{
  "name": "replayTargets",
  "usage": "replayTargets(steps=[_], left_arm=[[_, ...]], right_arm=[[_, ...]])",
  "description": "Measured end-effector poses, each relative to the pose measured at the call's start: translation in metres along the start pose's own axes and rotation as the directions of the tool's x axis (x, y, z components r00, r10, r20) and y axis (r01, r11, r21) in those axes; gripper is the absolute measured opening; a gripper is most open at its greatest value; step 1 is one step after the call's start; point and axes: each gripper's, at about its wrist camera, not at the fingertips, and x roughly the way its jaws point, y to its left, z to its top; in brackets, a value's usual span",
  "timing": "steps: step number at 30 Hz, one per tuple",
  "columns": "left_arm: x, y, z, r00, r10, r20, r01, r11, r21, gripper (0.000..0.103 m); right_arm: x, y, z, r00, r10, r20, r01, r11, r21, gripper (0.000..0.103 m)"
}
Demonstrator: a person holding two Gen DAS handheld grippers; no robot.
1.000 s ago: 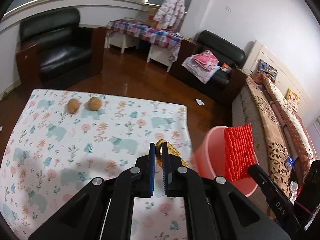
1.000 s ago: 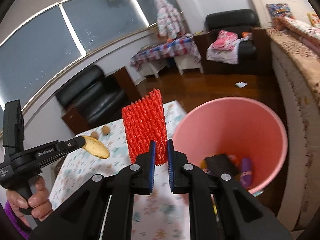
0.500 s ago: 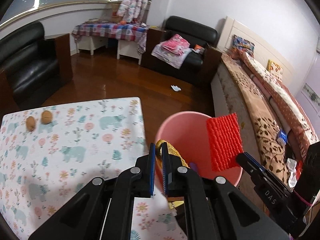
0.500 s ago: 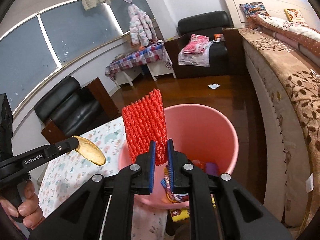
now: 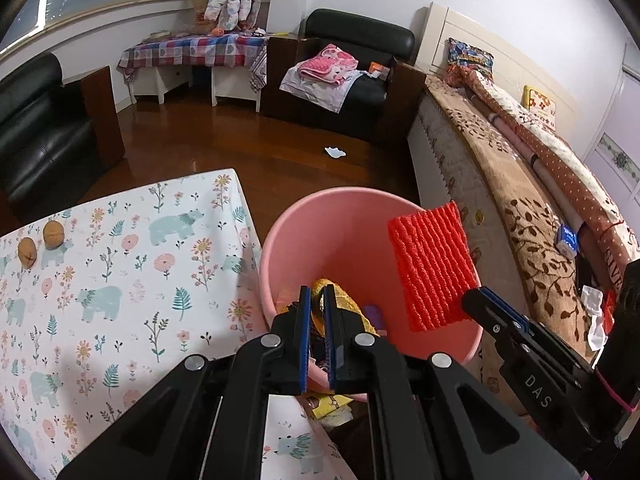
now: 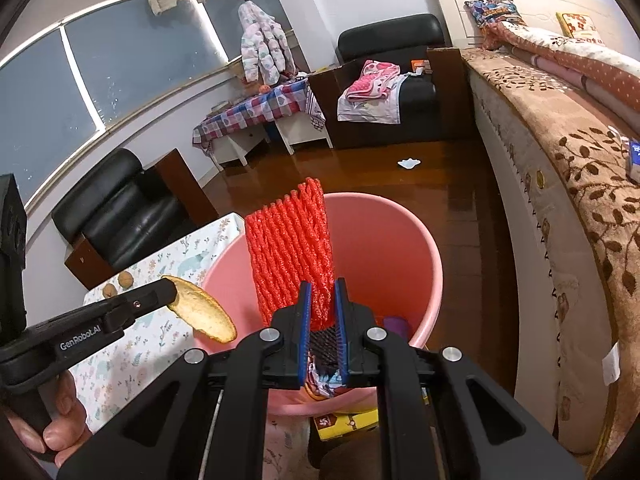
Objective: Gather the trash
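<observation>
Over the pink bin (image 5: 276,240), our left gripper (image 5: 314,300) pinched a yellow peel (image 6: 204,312) and our right gripper (image 6: 320,300) clamped red foam netting (image 6: 292,252) — both best released squarely above the opening — not its rim.

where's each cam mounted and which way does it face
Left wrist: on the left gripper, looking down along its fingers at the peel over the pink bin; the right gripper with the red net shows.
Right wrist: on the right gripper, looking at the net over the bin; the left gripper and a hand show.
Both share bin, table, two nuts, sofa.
</observation>
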Motion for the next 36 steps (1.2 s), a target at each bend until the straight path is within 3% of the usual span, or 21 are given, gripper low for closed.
replayTargets(steps=[20,23,25,31,36], left_arm=[[0.016,-0.006,-0.003,1.0,0.001,-0.028,-0.002,1.0,-0.008,0.007],[0.013,-0.002,-0.001,1.0,0.0,-0.017,-0.001,1.0,-0.016,0.018],[0.01,0.0,0.0,1.0,0.001,-0.009,-0.001,1.0,-0.022,0.032],[-0.001,0.007,0.003,1.0,-0.019,0.021,0.02,0.999,-0.043,0.043],[-0.009,0.007,0.002,0.999,-0.017,0.038,0.019,0.999,-0.049,0.046]], right_arm=[[0.006,0.005,0.0,0.999,-0.016,-0.03,0.015,1.0,-0.014,0.015],[0.006,0.004,0.0,0.999,-0.014,-0.03,0.013,1.0,-0.008,0.022],[0.004,0.004,0.0,1.0,-0.011,-0.026,0.011,1.0,-0.002,0.027],[-0.003,0.003,-0.001,1.0,-0.011,-0.006,0.011,1.0,0.003,0.032],[-0.012,0.006,-0.002,1.0,-0.014,0.022,0.015,1.0,-0.013,0.032]])
